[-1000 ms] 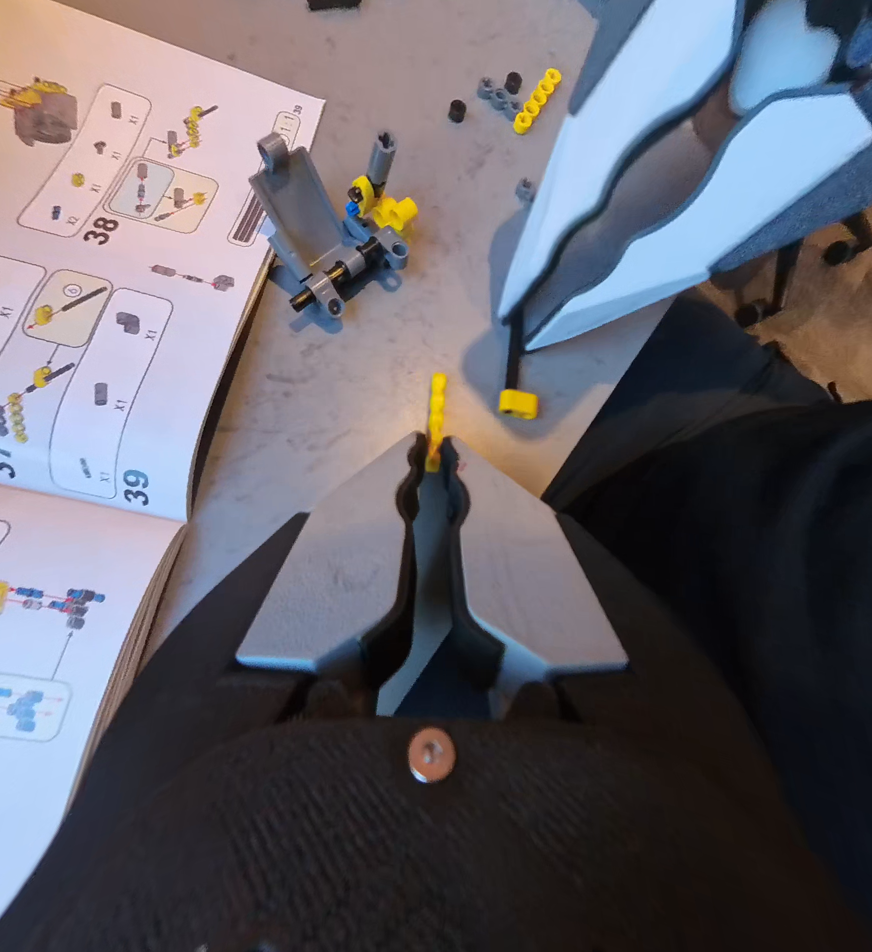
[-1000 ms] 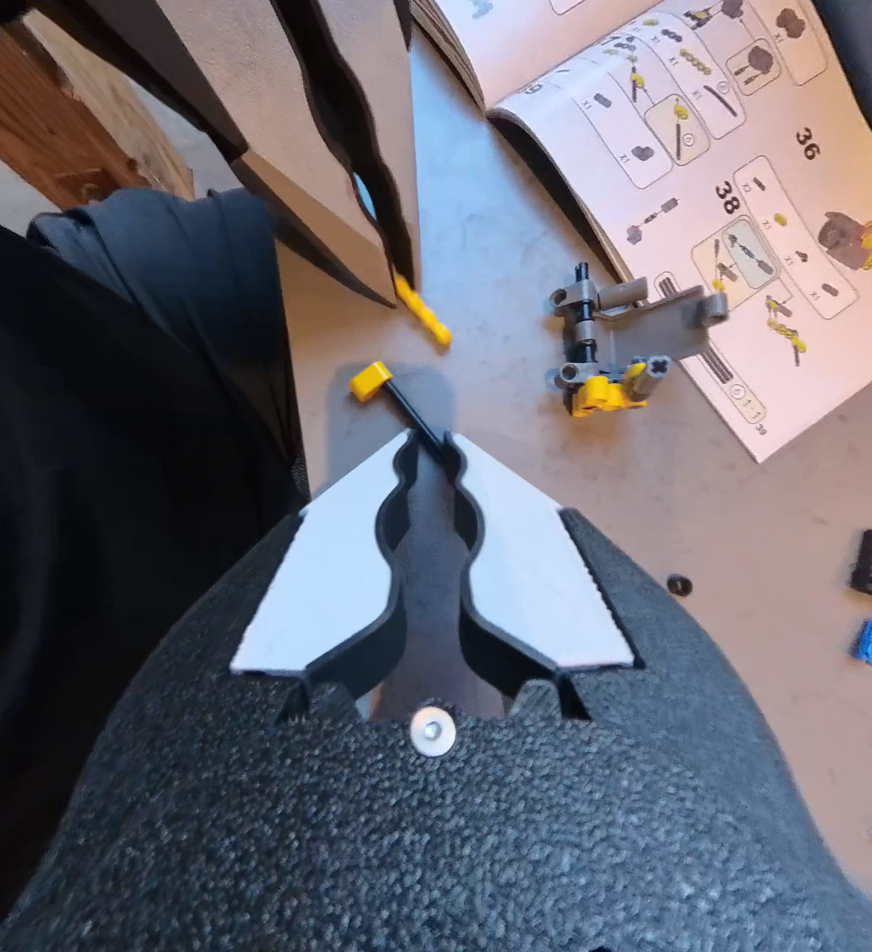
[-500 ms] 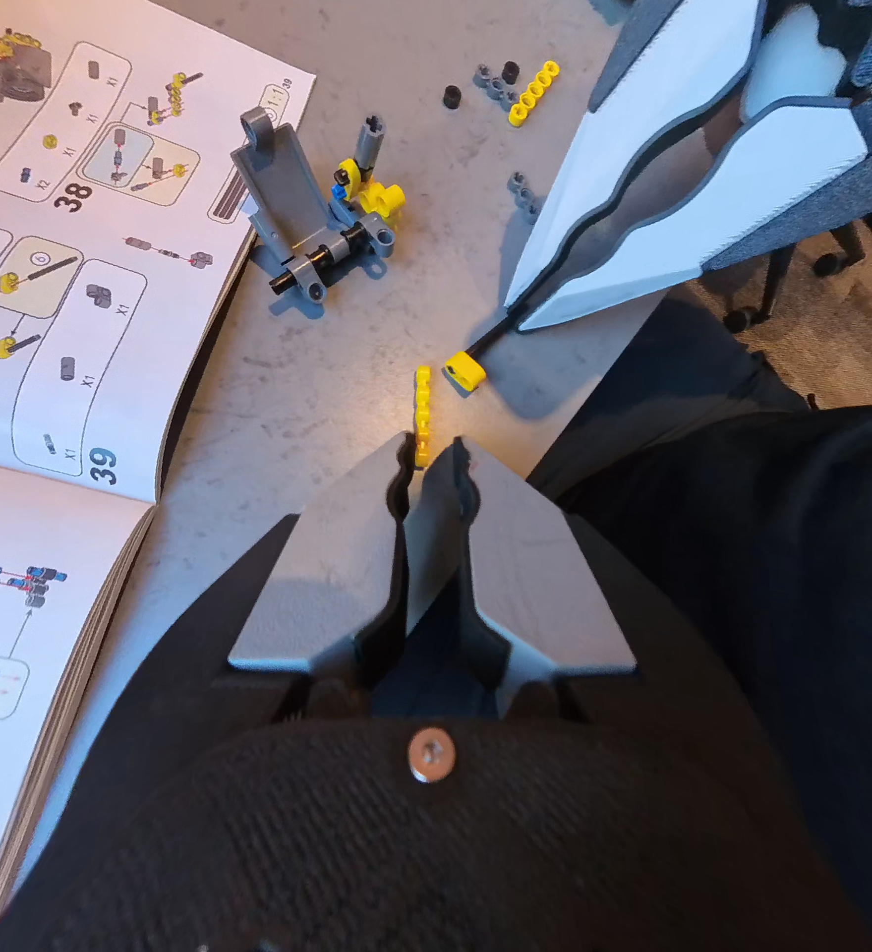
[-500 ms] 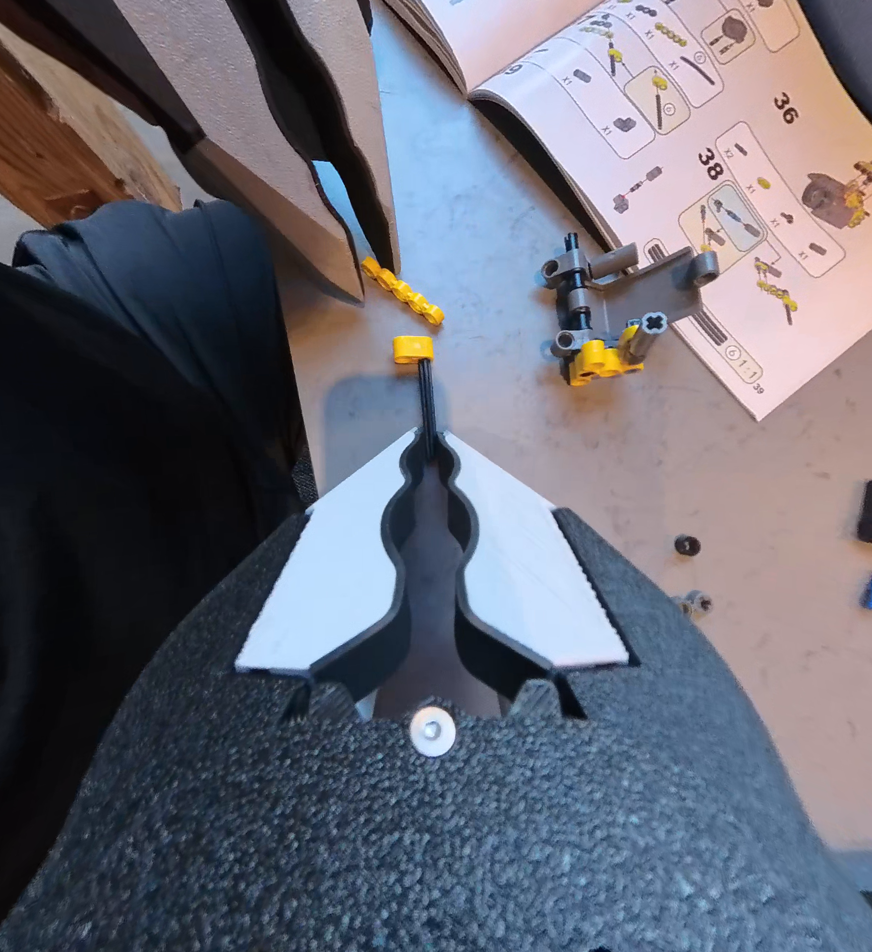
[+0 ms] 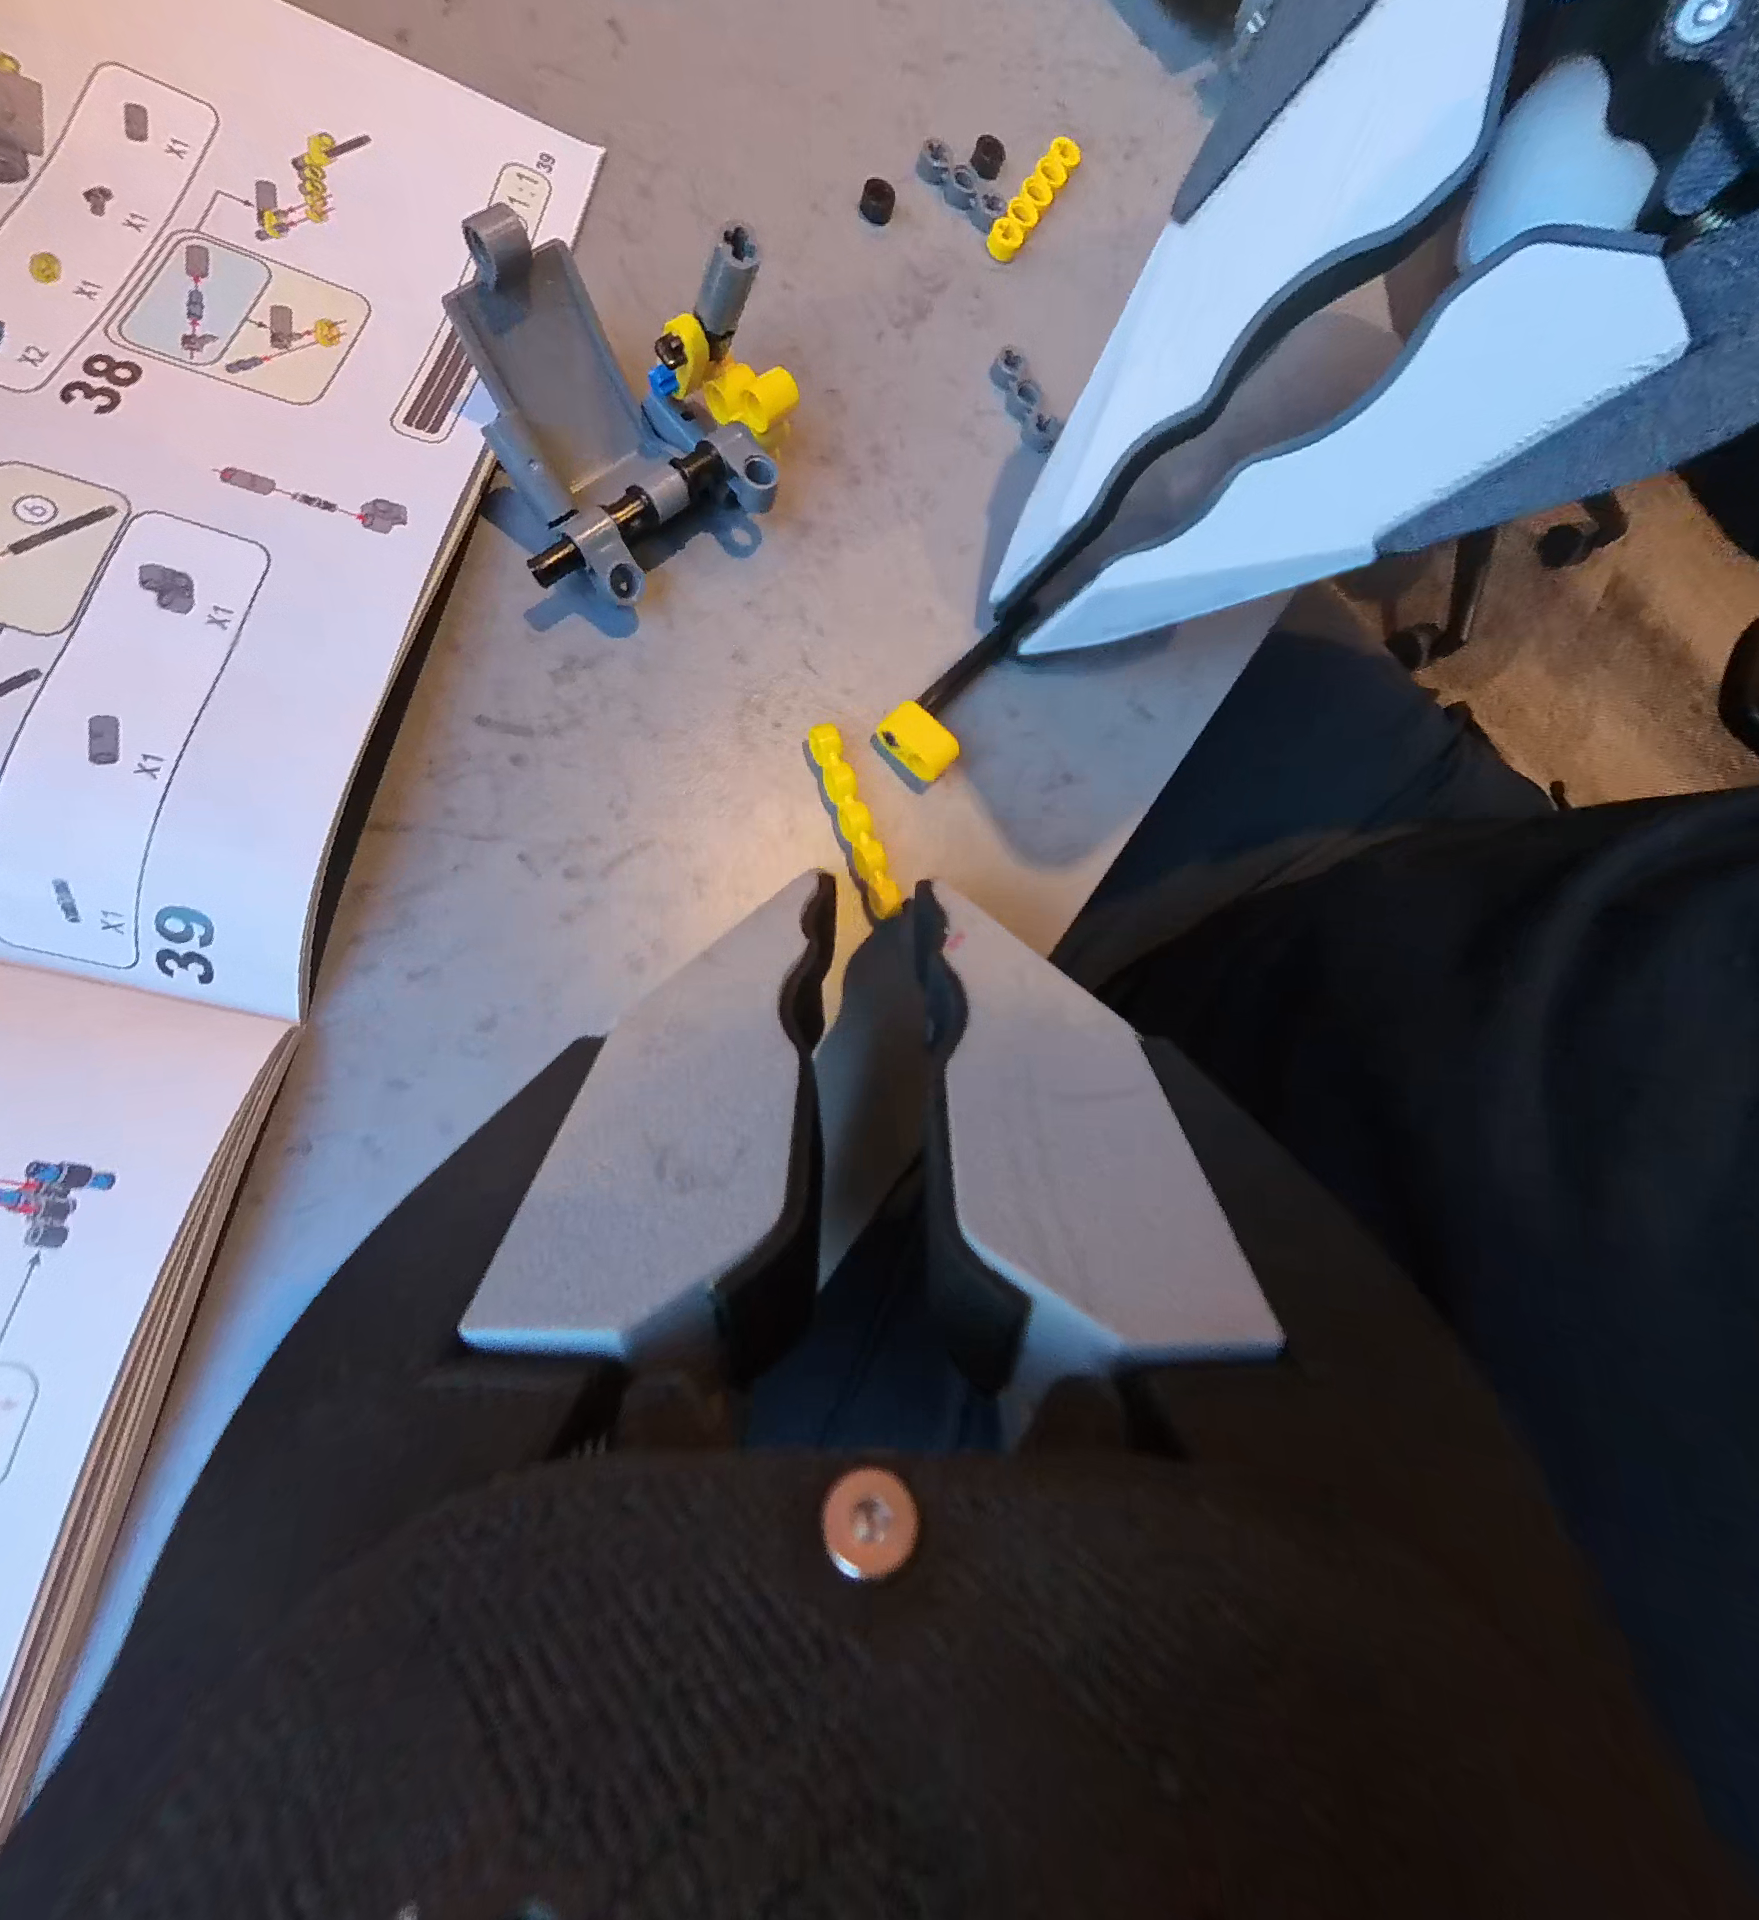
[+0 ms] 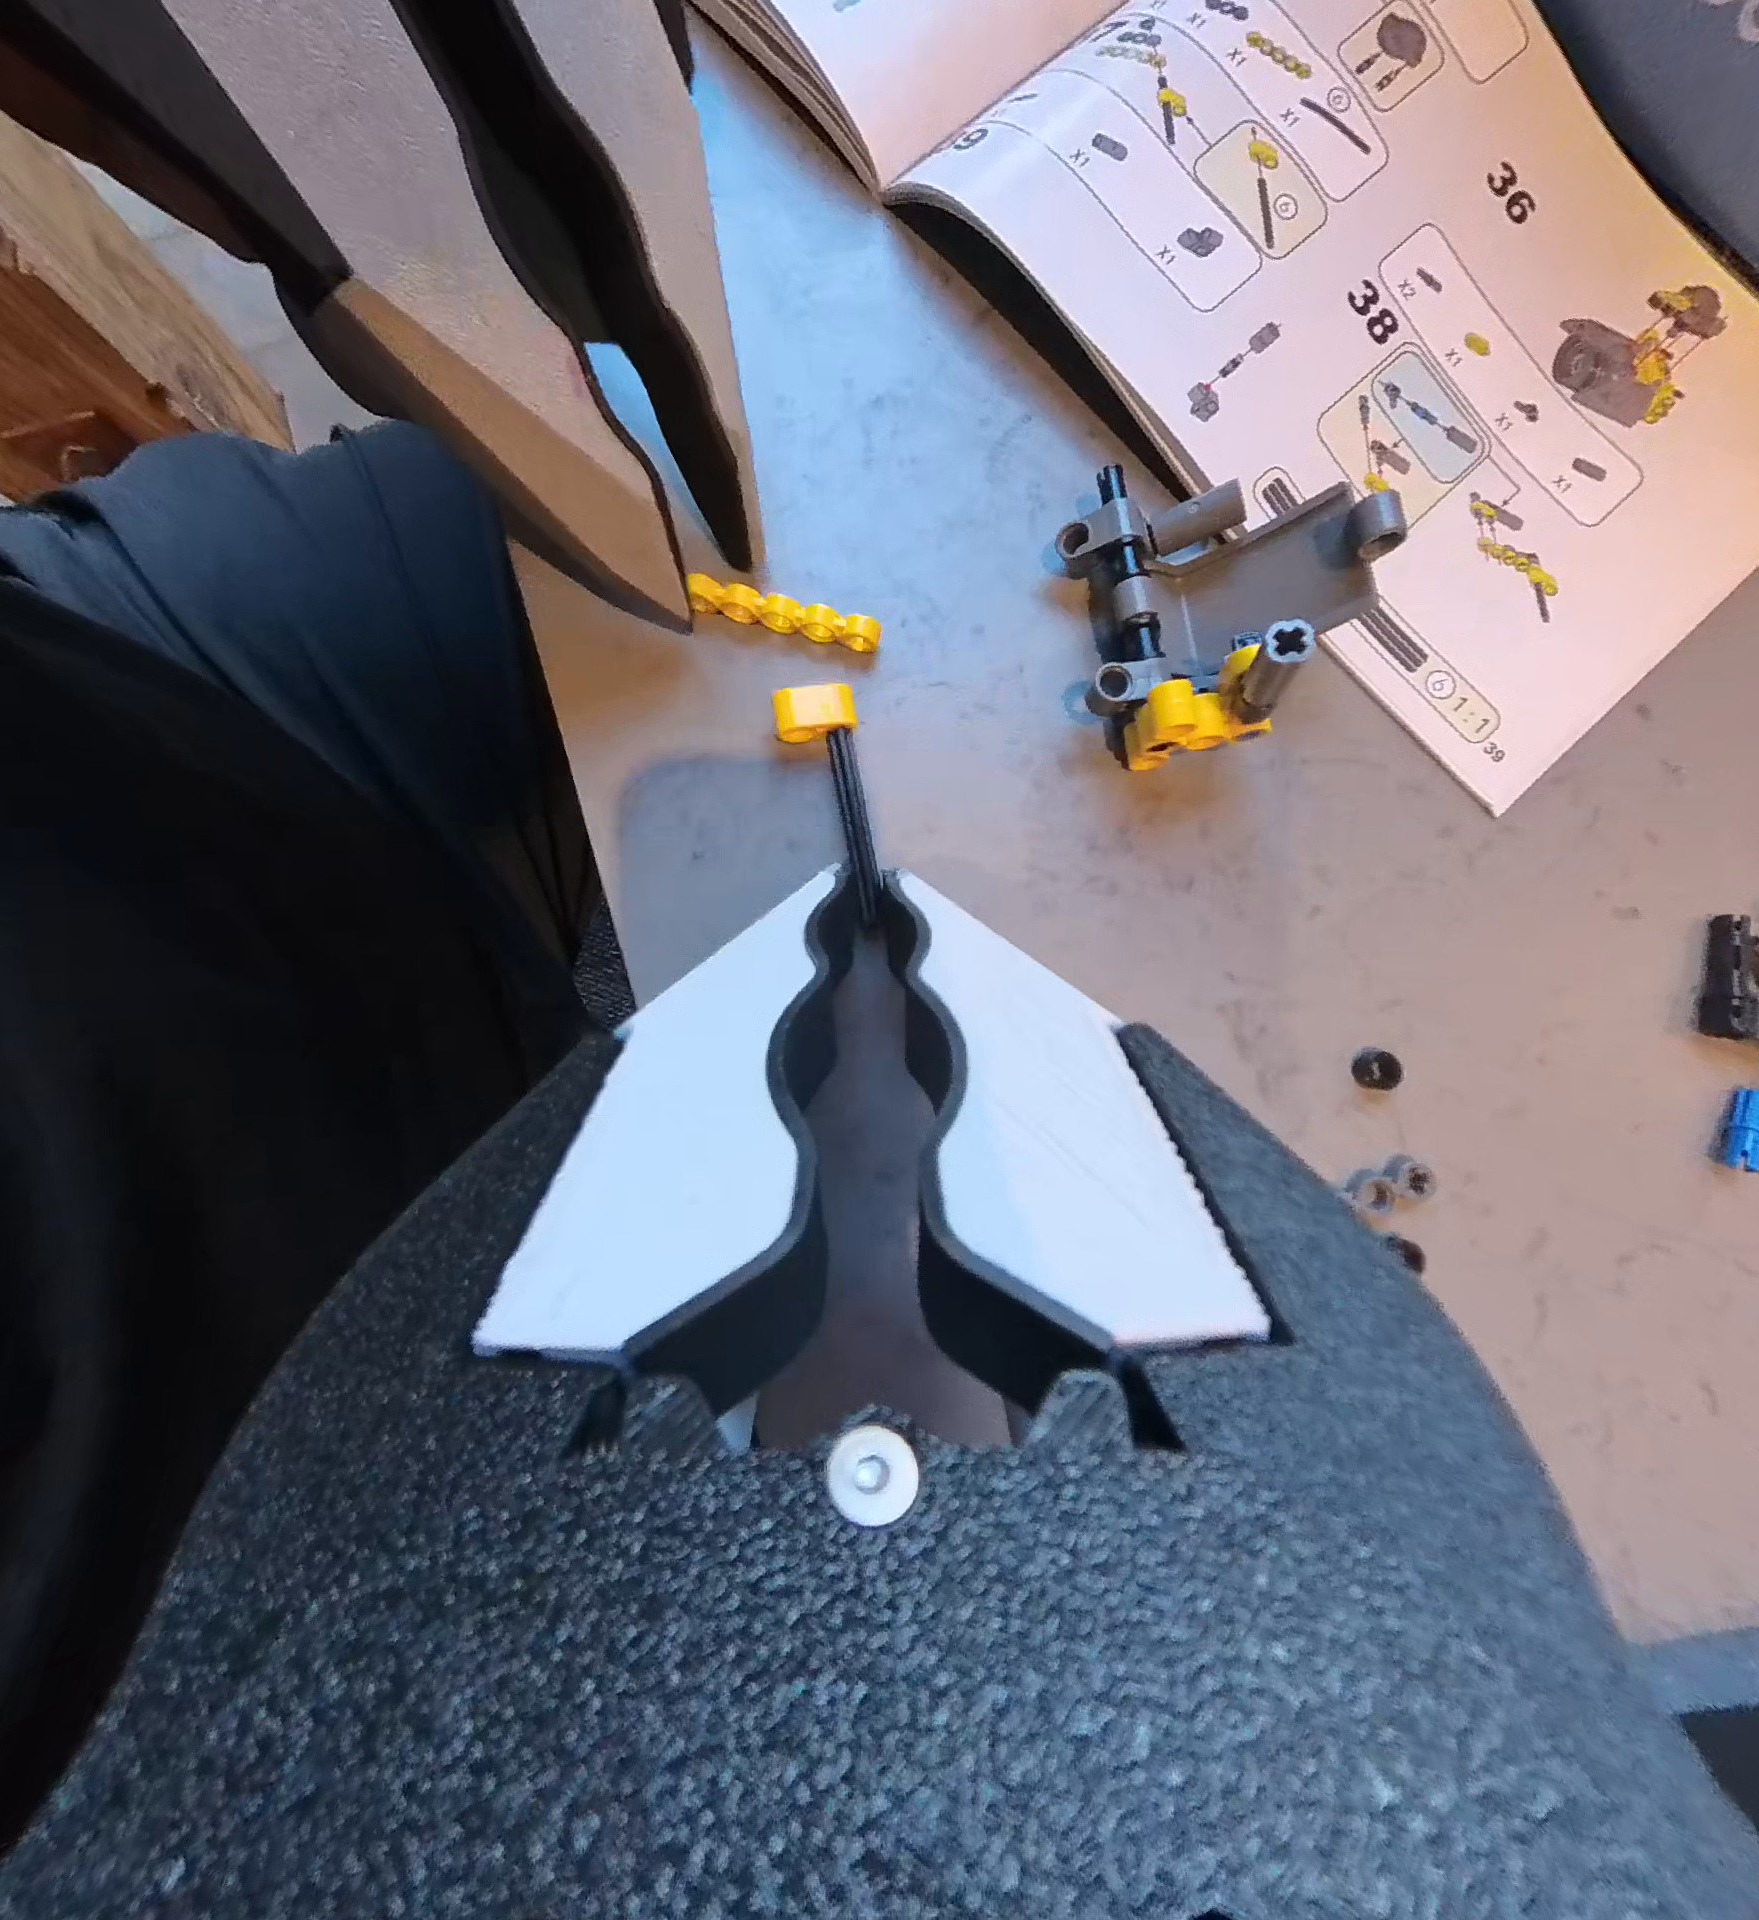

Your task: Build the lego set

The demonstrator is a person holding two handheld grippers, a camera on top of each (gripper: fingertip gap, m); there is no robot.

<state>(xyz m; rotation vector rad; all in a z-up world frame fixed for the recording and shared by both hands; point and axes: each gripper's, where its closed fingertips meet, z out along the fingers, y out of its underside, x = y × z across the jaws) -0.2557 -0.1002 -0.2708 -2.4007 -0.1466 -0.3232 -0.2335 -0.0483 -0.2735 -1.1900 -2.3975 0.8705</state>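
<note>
Grippers meeting over small yellow parts, centre frame.
My right gripper (image 6: 862, 883) pinches a black axle (image 6: 851, 800); my left gripper (image 5: 875, 899) nips the yellow beam (image 5: 847, 816), fingertips slightly apart.

The left gripper (image 5: 870, 899) is showing two grey wedge-shaped fingers (image 5: 688, 1153) with wavy black inner edges, on a black ribbed body with one silver screw (image 5: 870, 1524). The right gripper (image 6: 867, 883) is showing white fingers (image 6: 667, 1174) of the same shape, a rough black grainy body and a pale screw (image 6: 873, 1475). The person is wearing dark clothing (image 5: 1529, 1091).
</note>
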